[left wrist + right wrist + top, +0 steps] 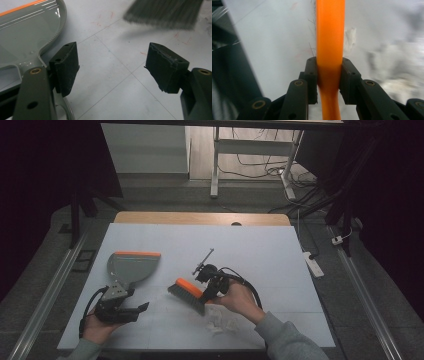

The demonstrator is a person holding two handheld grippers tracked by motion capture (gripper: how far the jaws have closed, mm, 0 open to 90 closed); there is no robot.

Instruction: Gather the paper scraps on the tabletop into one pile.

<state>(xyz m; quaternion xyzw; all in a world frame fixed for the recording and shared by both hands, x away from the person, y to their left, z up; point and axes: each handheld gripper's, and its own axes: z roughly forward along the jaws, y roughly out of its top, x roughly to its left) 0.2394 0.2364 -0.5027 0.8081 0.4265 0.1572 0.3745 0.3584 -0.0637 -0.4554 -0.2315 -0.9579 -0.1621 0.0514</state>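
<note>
The right gripper (329, 80) clamps the brush (186, 293) by its stiff orange handle, bristles on the counter (260, 250) beside crumpled paper (220, 322). The left gripper (112, 67) gapes empty near the light dustpan (131, 265).

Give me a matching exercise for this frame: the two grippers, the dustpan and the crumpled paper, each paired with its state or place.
Things:
1. left gripper
2. right gripper
3. dustpan
4. crumpled paper

States or places:
A. clamped on the brush's orange handle
B. lying on the table at the near edge, by the right hand
C. open, holding nothing
D. flat on the table, orange edge facing away from the person

Pairs: 1-C, 2-A, 3-D, 4-B
</note>
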